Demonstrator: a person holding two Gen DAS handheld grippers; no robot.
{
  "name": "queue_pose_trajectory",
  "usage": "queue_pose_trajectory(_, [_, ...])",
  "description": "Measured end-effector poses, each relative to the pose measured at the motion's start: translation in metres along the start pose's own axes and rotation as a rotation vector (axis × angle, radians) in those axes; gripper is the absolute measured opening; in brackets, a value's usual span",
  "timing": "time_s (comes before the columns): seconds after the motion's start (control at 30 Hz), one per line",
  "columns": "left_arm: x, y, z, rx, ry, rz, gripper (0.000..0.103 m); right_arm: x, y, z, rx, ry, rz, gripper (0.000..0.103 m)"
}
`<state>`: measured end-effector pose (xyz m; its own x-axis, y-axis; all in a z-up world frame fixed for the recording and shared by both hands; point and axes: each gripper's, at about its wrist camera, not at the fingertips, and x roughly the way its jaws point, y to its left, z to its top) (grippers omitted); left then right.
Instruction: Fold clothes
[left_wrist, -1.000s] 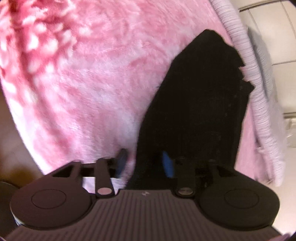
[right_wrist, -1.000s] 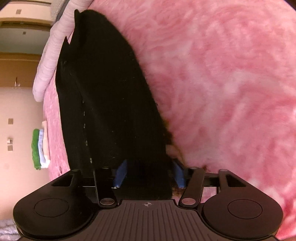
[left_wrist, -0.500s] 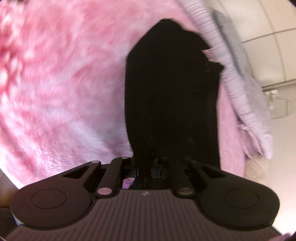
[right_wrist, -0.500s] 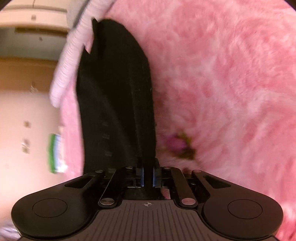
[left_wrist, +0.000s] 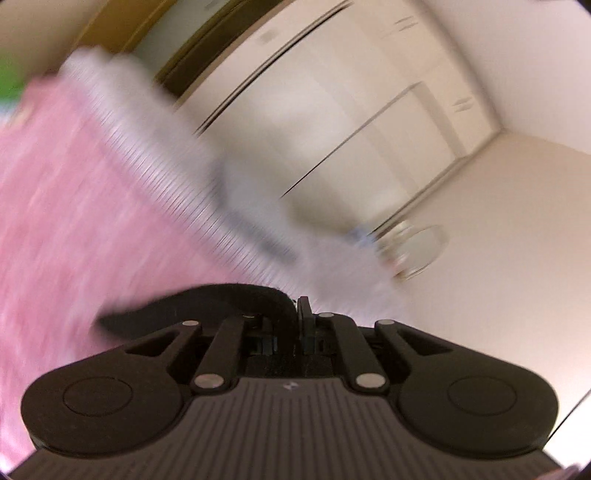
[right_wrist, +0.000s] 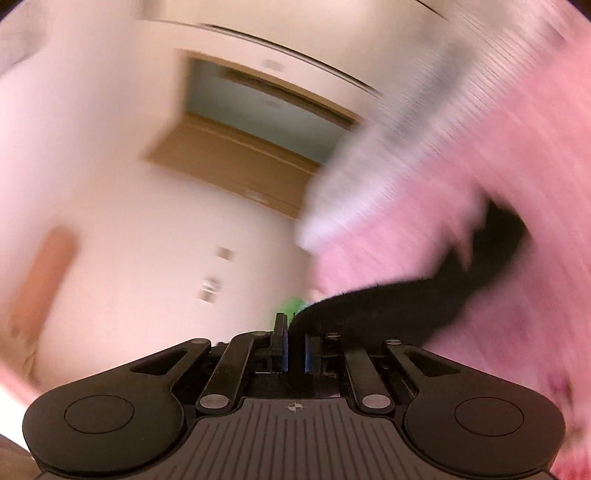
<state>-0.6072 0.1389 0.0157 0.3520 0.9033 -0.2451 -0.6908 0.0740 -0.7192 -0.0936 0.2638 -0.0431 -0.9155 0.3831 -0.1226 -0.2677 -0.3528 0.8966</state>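
At six o'clock in the left wrist view, the left gripper (left_wrist: 295, 317), jaws drawn nearly together and clamped on an edge of the black garment (left_wrist: 207, 302). From the pinch, dark cloth arching up and over toward nine o'clock, trailing down across the pink fleece blanket (left_wrist: 74, 221). Behind it, from ten o'clock toward three o'clock, a pale ribbed pillow (left_wrist: 177, 162), heavily blurred. White cupboard doors (left_wrist: 351, 110) at twelve to two o'clock, and a blurred round fan-like shape (left_wrist: 413, 251) at about three o'clock.

At six o'clock in the right wrist view, the right gripper (right_wrist: 295, 343), blue-padded fingers (right_wrist: 284, 347) close together with a narrow slot between, gripping the other edge of the same black garment (right_wrist: 388, 306). From there, fabric sweeping toward three o'clock and rising to a darker fold near two o'clock, lying against the pink fleece blanket (right_wrist: 517, 147). Pale ribbed pillow (right_wrist: 369, 177) at one o'clock, smeared by motion. A green patch (right_wrist: 293, 306) just beyond the fingertips, too blurred to identify. Brown-framed opening (right_wrist: 258, 122) at twelve o'clock on the cream wall, small wall plates (right_wrist: 214, 273) near the centre. Both views strongly motion-blurred.
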Motion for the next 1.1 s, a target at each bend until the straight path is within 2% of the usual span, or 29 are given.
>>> queue_pose_trajectory(0.17, [-0.001,-0.072,0.086,0.120,-0.143,-0.169,0.006,0.011,0.111,0.059,-0.227,-0.166,0.133,0.006])
queue_pose_trajectory(0.27, [0.011,-0.081,0.121,0.095,-0.136,-0.185,0.006,0.028,0.144,0.080,-0.262,-0.240,0.116,0.006])
queue_pose_trajectory(0.4, [0.036,-0.074,0.147,0.087,-0.065,-0.142,0.006,0.068,0.154,0.095,-0.249,-0.277,0.026,0.006])
queue_pose_trajectory(0.53, [0.095,-0.054,0.179,0.065,0.038,-0.105,0.006,0.106,0.161,0.122,-0.243,-0.324,-0.076,0.006])
queue_pose_trajectory(0.6, [0.119,-0.061,0.195,0.120,0.064,-0.099,0.006,0.126,0.165,0.137,-0.241,-0.350,-0.132,0.006])
queue_pose_trajectory(0.67, [0.130,-0.077,0.211,0.210,0.028,-0.136,0.006,0.145,0.171,0.151,-0.253,-0.382,-0.180,0.006])
queue_pose_trajectory(0.73, [0.138,-0.093,0.229,0.291,-0.029,-0.183,0.006,0.159,0.189,0.158,-0.351,-0.453,-0.181,0.006])
queue_pose_trajectory(0.77, [0.148,-0.096,0.242,0.297,-0.041,-0.197,0.006,0.166,0.196,0.165,-0.381,-0.484,-0.179,0.006])
queue_pose_trajectory(0.9, [0.182,-0.102,0.287,0.315,-0.076,-0.246,0.006,0.191,0.196,0.214,-0.309,-0.551,-0.148,0.006])
queue_pose_trajectory(1.0, [0.179,-0.090,0.281,0.340,-0.078,-0.275,0.006,0.201,0.198,0.209,-0.339,-0.549,-0.167,0.006])
queue_pose_trajectory(1.1, [0.176,-0.042,0.242,0.294,0.000,-0.270,0.006,0.208,0.168,0.178,-0.300,-0.504,-0.182,0.006])
